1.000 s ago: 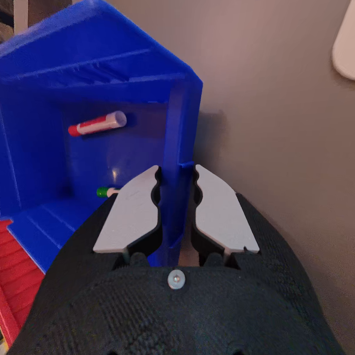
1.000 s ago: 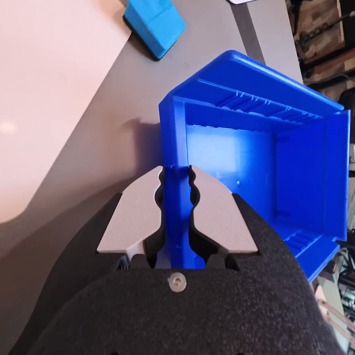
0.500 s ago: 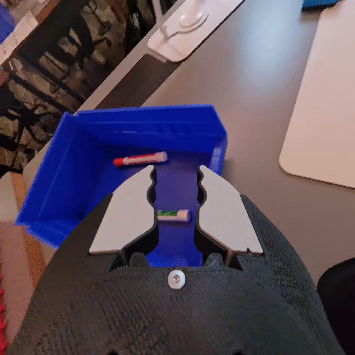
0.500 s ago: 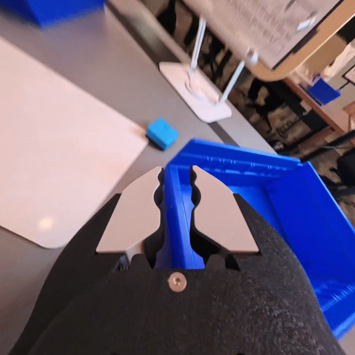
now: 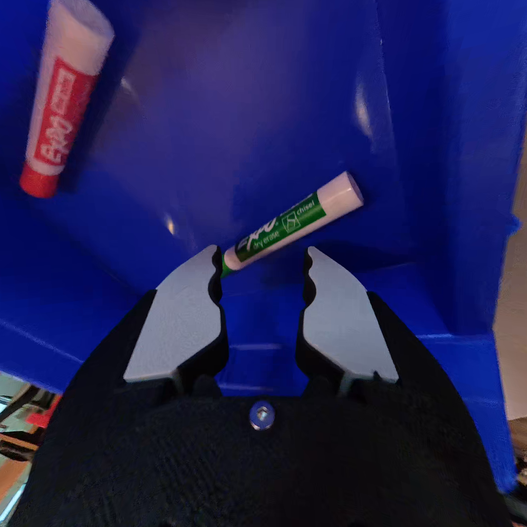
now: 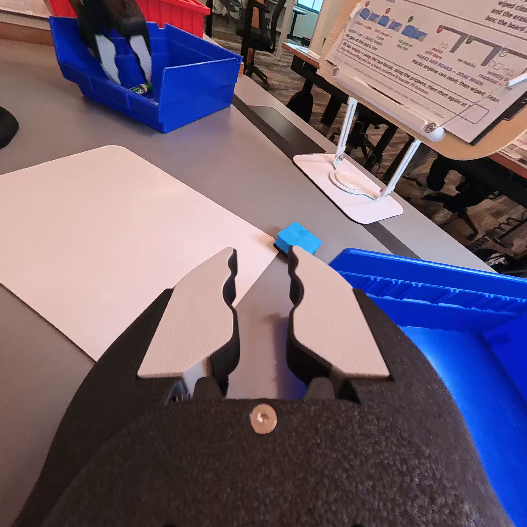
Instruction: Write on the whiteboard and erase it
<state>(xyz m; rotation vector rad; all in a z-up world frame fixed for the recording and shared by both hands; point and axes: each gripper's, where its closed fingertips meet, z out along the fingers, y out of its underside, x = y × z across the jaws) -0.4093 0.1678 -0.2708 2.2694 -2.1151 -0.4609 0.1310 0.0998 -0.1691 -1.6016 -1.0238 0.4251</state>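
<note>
Blue bin (image 5: 256,114) holding green marker (image 5: 291,228) and red marker (image 5: 60,111); left gripper (image 5: 262,256) spread above green marker; right gripper (image 6: 262,256) spread, empty, over table (image 6: 228,159).

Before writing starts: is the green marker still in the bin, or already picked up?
In the bin, not picked up. The green marker lies on the blue bin's floor; the left gripper is open, its jaws not closed on it.

A deep blue plastic bin (image 5: 285,99) holds a white marker with a green label band (image 5: 291,228) and a white marker with a red label and red cap (image 5: 61,111). On the matte grey table (image 6: 228,159) lie a plain white whiteboard sheet (image 6: 114,228) and a bright blue foam eraser with a black underside (image 6: 298,238). Both grippers have pale grey fingers (image 6: 194,310) on textured black bodies.
</note>
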